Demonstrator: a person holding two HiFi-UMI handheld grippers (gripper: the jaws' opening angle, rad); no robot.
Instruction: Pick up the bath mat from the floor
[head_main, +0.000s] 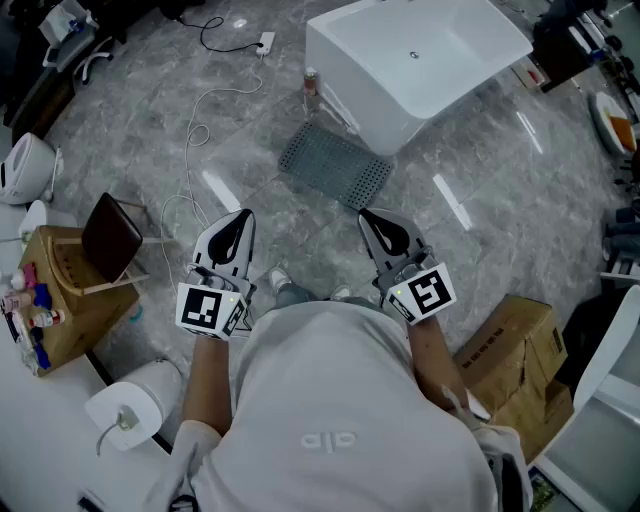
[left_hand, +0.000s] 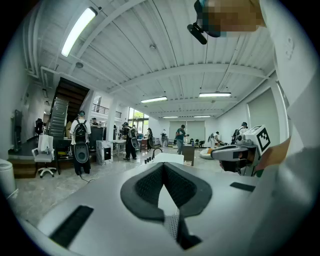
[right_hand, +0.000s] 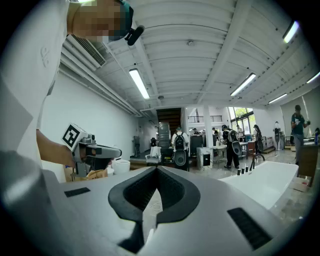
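Left claw (head_main: 243, 216) is shut: in the left gripper view its dark pads (left_hand: 145, 186) meet at the tips w/ nothing between them. The right claw (head_main: 369, 216) reads the same in its own view, tips together and empty. Both are held out in front of the person at about waist level, pointing fwd and roughly level, so neither gripper view shows the target; they just look across the room. The bath mat (head_main: 335, 165) is a grey, perforated rectangle. It lies flat on the floor (head_main: 480, 210), ahead of both claws and well below them, its far side near the foot of the white tub (head_main: 420, 60). Its long axis runs on a diagonal in the head view, from upper left down to lower right. The near-right corner lands just beyond the right claw's tips in that picture, though the drop to the floor separates them. So the right claw looks the nearer one, more or less in line w/ that corner, while the left claw sits a bit left of the mat's near long edge. A white cable (head_main: 195, 135) trails on the floor further left, apart from the mat, prob. no bother. My read: pickup not yet begun. The next move needs a bend down, claws tipped toward the floor and opened, then a bite on the near edge — tricky, since a flat mat gives the pads little to get under.
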